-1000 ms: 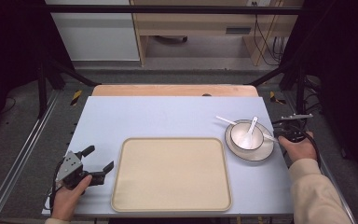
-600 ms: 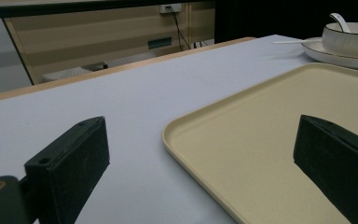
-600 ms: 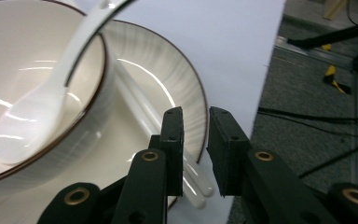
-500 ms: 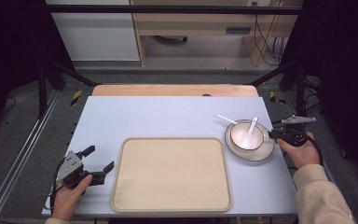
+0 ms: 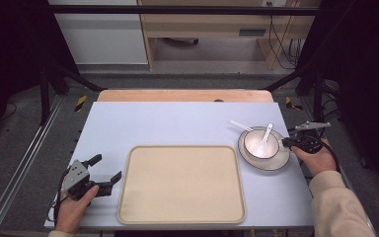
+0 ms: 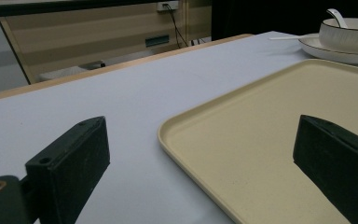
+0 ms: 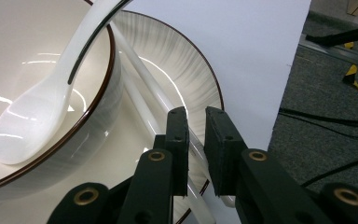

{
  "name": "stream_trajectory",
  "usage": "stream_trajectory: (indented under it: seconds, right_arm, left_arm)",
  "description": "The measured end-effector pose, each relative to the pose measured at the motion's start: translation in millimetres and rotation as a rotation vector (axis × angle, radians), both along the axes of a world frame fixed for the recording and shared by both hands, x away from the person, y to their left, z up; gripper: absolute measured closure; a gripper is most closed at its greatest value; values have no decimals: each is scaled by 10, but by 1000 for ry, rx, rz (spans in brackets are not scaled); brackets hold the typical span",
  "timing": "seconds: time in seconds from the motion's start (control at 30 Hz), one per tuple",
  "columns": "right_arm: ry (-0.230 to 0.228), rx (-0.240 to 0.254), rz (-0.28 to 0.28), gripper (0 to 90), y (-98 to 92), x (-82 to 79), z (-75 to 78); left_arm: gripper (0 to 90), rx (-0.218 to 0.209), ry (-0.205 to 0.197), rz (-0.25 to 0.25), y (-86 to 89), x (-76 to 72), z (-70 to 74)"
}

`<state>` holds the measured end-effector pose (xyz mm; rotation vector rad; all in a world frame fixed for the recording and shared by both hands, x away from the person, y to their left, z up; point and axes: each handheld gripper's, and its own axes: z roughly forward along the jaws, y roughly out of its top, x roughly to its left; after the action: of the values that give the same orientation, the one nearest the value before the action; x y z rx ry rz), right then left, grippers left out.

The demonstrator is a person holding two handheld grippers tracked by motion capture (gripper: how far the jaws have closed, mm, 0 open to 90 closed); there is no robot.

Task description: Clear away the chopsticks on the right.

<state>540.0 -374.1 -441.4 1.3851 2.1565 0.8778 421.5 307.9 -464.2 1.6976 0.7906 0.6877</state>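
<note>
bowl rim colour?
Dark brown line around the bowl's rim, on a white bowl; clearest in the right gripper view.

left gripper point(image 5: 107, 169) held low at the near left, jaws spread wide and pointing right, hand point(image 5: 74, 210) wrapped round its body. right gripper point(image 5: 285, 143) at the far right, pointing left, jaws nearly together with a narrow gap, just been closing. right hand point(image 5: 316, 157) behind it, sleeve reaching in from the near right corner.

White chopsticks point(image 7: 168, 105) lying across ribbed plate point(image 7: 186, 70), beside bowl point(image 7: 51, 93)
</note>
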Motion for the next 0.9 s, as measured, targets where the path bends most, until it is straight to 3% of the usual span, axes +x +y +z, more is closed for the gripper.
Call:
stream_trajectory:
  seconds: [0.27, 0.53, 0.77, 0.87, 0.9]
  right_arm:
    - [7, -12, -13, 808, -17, 32, -15]
    - [20, -13, 11, 808, 20, 115, -67]
    - [4, -33, 11, 839, 9, 104, -54]
    - [5, -20, 5, 840, 9, 86, -29]
    - [-15, -14, 0, 840, 6, 65, 11]
  left_arm:
    - [35, 5, 0, 1, 2, -1, -1]
    - [35, 7, 0, 1, -6, 0, -4]
    - [36, 7, 0, 1, -7, -1, -4]
    - [36, 6, 0, 3, -2, -3, 1]
    - [36, 5, 0, 5, 2, -2, 0]
